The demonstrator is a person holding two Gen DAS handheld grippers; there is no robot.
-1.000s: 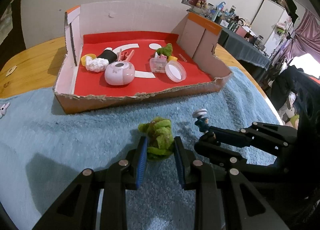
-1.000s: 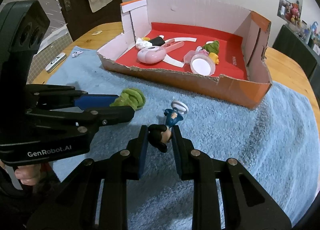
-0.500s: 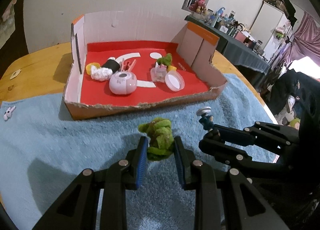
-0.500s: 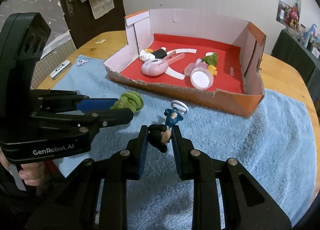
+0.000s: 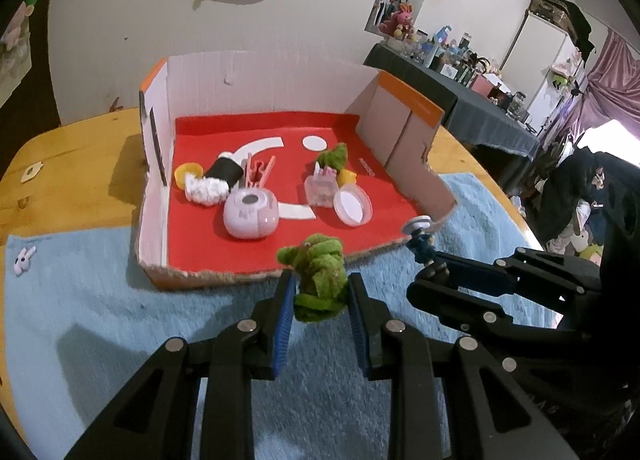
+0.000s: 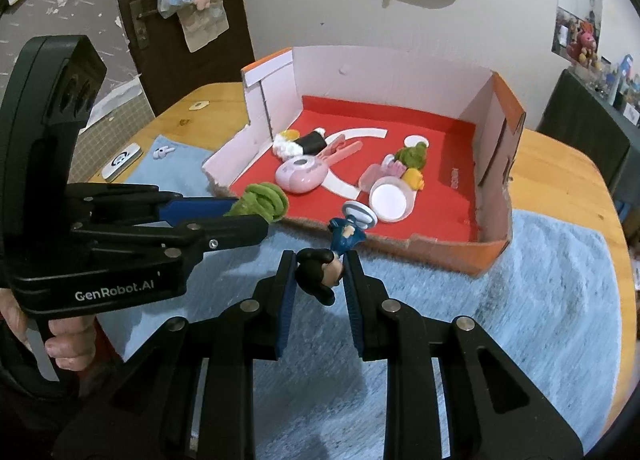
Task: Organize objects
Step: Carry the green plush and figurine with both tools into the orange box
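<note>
My left gripper (image 5: 320, 294) is shut on a fuzzy green plush toy (image 5: 318, 274), held above the blue towel (image 5: 100, 300) just in front of the cardboard box (image 5: 208, 278). My right gripper (image 6: 318, 272) is shut on a small figurine (image 6: 320, 272) with a black head, blue body and a white round base (image 6: 360, 214) pointing toward the box. In the right wrist view the left gripper (image 6: 256, 216) and its green plush toy (image 6: 262, 202) hang at the left. The right gripper (image 5: 434, 272) shows at the right of the left wrist view.
The red-floored box (image 6: 492, 252) holds a pink round device (image 5: 250, 212), a white lid (image 5: 352, 206), a clear container (image 5: 320, 188), a black-and-white roll (image 5: 226, 172), a pink clip (image 5: 258, 170) and another green toy (image 5: 334, 156). A tiny white bunny (image 5: 24, 258) lies on the towel's left edge. A hand (image 6: 64, 344) grips the left tool.
Both grippers have risen with their toys and come nearer the box; its front edge now lies just behind the held toys.
</note>
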